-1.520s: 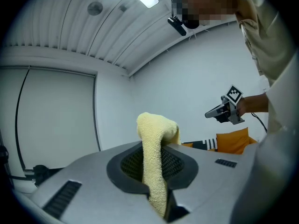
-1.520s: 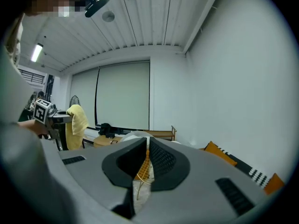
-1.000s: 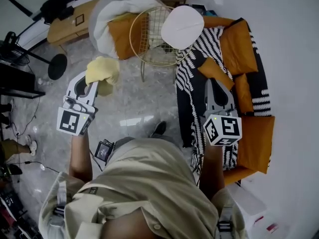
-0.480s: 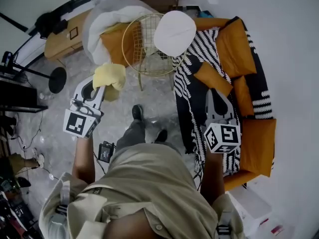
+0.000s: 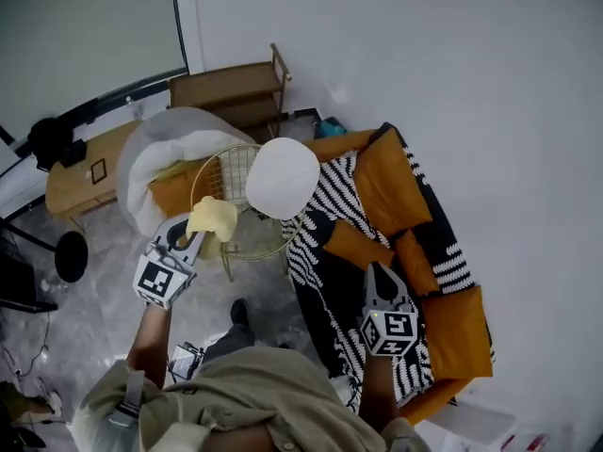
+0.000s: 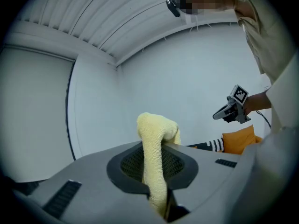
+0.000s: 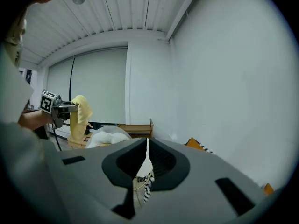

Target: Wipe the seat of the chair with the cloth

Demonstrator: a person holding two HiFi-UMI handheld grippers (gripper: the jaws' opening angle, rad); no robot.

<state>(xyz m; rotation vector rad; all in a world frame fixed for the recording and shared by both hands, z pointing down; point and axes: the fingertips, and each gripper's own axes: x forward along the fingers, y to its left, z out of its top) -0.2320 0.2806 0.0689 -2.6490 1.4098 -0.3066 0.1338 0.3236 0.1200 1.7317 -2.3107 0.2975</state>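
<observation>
A gold wire chair (image 5: 224, 210) with a round white seat (image 5: 281, 177) stands ahead of me in the head view. My left gripper (image 5: 193, 232) is at the chair's left wire rim, shut on a yellow cloth (image 5: 213, 218). In the left gripper view the cloth (image 6: 154, 139) is pinched between the jaws and bulges above them. My right gripper (image 5: 376, 271) is shut and empty, over the striped throw to the right of the chair. In the right gripper view its jaws meet at a thin slit (image 7: 147, 143), and the left gripper (image 7: 58, 108) with the hanging cloth (image 7: 78, 118) shows far left.
A sofa with orange cushions (image 5: 388, 182) and a black-and-white striped throw (image 5: 325, 217) lies right of the chair. A white beanbag (image 5: 155, 153) sits behind the chair on the left, a wooden shelf (image 5: 231, 88) against the wall. A black round stand base (image 5: 71, 255) is on the floor.
The person has stepped forward and the view has pulled back. My left gripper has carried the cloth to the chair's wire rim. The right gripper stays shut beside the sofa.
</observation>
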